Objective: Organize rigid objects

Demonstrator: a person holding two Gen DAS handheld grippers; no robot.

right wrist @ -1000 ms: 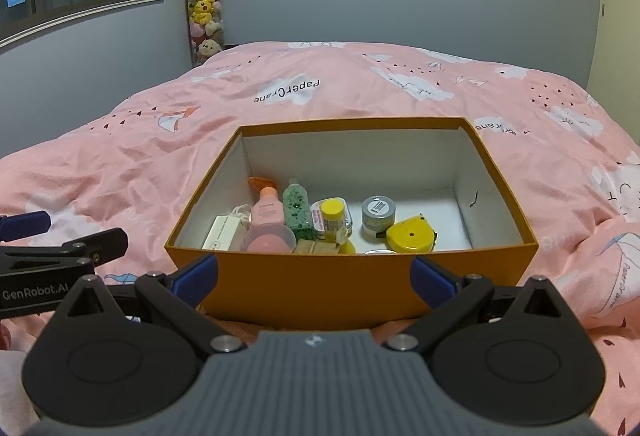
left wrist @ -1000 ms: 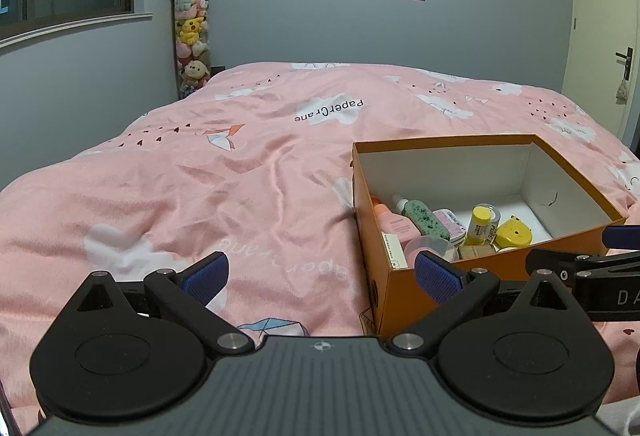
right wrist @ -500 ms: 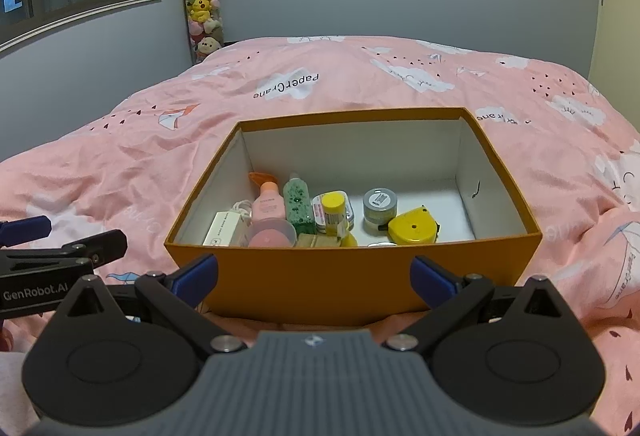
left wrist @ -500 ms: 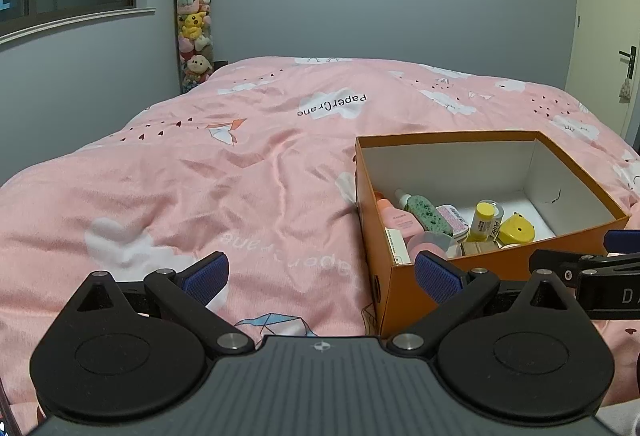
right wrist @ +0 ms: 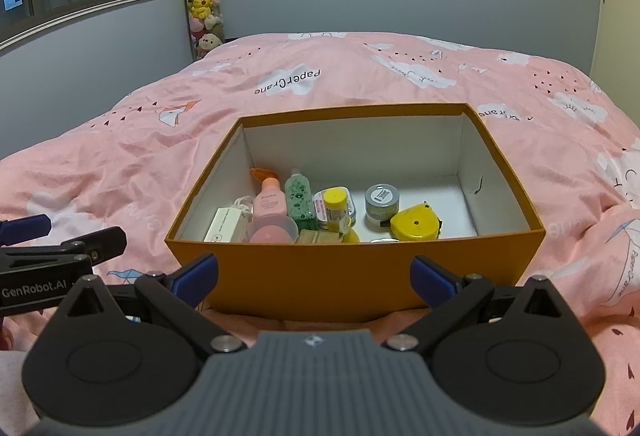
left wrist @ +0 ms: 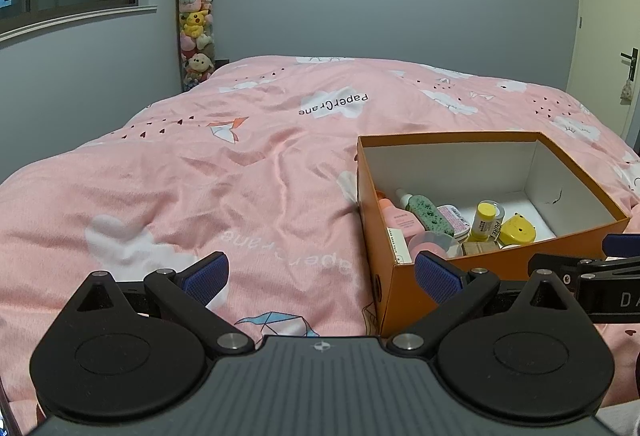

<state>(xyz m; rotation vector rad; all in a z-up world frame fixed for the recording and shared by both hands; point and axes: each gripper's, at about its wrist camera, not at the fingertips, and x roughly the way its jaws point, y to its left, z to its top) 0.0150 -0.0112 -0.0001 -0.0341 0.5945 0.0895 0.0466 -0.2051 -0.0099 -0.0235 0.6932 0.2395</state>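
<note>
An orange box (right wrist: 352, 276) sits open-topped on the pink bed (left wrist: 200, 176), and all the small rigid things are gathered against its near wall. The right tongs (right wrist: 314, 272) hang just short of that near wall, spread wide and holding nothing. The left tongs (left wrist: 320, 272) hover off the box's left near corner, equally wide and empty.

Inside the box, toward its left wall, a pink bottle (right wrist: 270, 202) and a green speckled bottle (right wrist: 300, 198) lie side by side, long axes running from the near wall toward the far wall, caps pointing to the far wall. A white carton (right wrist: 224, 224) lies flat beside the left wall, its length running the same way. A yellow-capped vial (right wrist: 336, 210) stands upright near the middle, a grey-lidded jar (right wrist: 382, 200) stands right of it, and a yellow tape measure (right wrist: 414, 224) rests against the jar on its near-right side.

These look like light, stiff plastic pieces. The bottles are probably smooth and apt to slip, so a hold across the narrow width of the body seems safest. The tape measure is likely the heaviest item and is best taken across its flat faces. The jar would suit a pinch across its lid. The soft bedding could let the box tilt if pressed.
</note>
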